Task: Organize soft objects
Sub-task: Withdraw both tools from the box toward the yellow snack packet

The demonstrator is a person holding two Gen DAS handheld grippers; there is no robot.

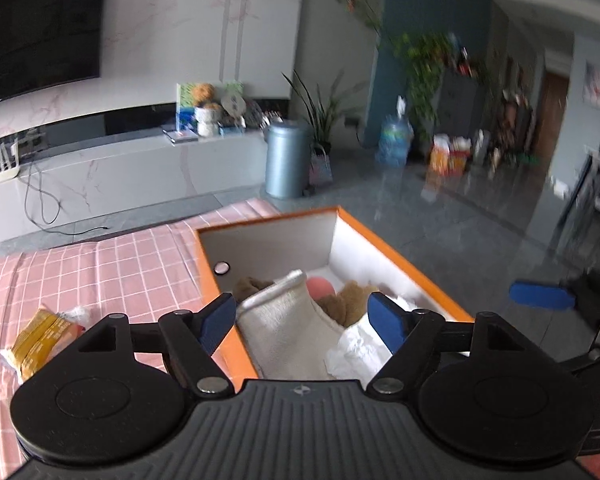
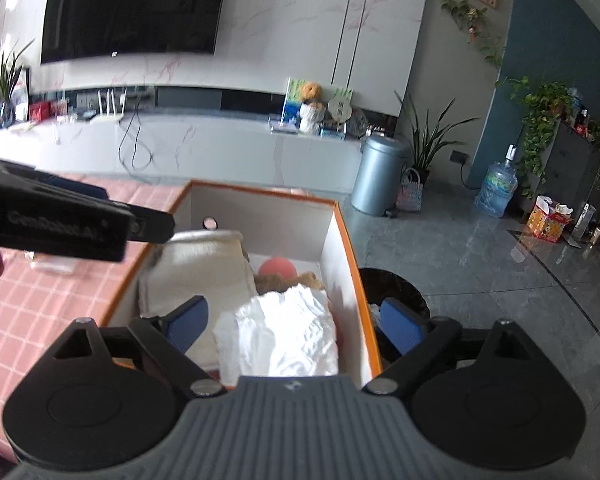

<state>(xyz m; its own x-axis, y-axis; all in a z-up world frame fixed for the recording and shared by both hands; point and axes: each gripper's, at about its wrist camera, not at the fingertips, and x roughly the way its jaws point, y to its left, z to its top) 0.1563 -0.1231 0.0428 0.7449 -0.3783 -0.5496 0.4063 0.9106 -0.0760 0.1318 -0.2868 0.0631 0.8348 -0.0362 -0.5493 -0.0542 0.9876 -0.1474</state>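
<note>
An orange box (image 1: 384,246) with white inner walls stands on a pink checked tablecloth (image 1: 100,268). Inside lie a folded cream towel (image 1: 288,328), a crumpled white cloth (image 2: 284,332), a brown plush toy (image 1: 352,300) and a pink ball (image 2: 278,268). My left gripper (image 1: 303,320) hangs open above the towel, its blue pads wide apart and touching nothing. My right gripper (image 2: 296,326) is open over the white cloth, which sits loose between its blue pads. One blue finger (image 1: 540,296) of the right gripper shows at the right of the left wrist view.
A yellow snack packet (image 1: 40,340) lies on the cloth left of the box. A black waste bin (image 2: 396,292) stands on the floor against the box's right side. Farther off are a grey metal bin (image 2: 380,176), a water jug (image 2: 498,188) and a low TV console (image 2: 180,140).
</note>
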